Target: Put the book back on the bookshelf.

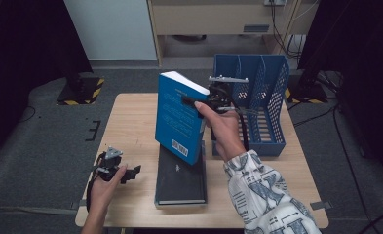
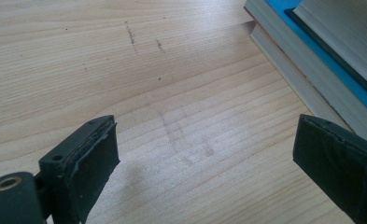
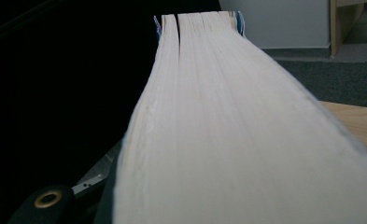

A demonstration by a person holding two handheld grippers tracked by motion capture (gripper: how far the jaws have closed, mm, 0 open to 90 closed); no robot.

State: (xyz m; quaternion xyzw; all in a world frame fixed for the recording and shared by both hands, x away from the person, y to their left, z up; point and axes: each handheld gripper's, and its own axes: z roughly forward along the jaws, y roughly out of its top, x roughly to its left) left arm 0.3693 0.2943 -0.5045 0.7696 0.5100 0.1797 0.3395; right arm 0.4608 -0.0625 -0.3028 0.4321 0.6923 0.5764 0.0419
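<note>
High view shows your right gripper point(image 1: 191, 103) clamped on the blue book point(image 1: 178, 119), its fingers biting the page edge near the top corner. The book stands upright and a little tilted, its lower end resting on the dark book point(image 1: 180, 178) that lies flat by the counter's point(image 1: 130, 126) near edge. White lines of print run down the blue cover and a barcode label sits at its lower corner — none of it is sharp enough to read. The blue file rack point(image 1: 257, 100) stands at the counter's far right corner, just beyond your right hand point(image 1: 223, 129), which is raised with the wrist bent toward the book. Right gripper view looks straight along the pale page block point(image 3: 228, 130) held between the fingers. Your left gripper point(image 1: 125, 173) rests low by the near left corner — fingers released, spread apart over bare wood in the left gripper view, with stacked books point(image 2: 312, 51) just beside.
</note>
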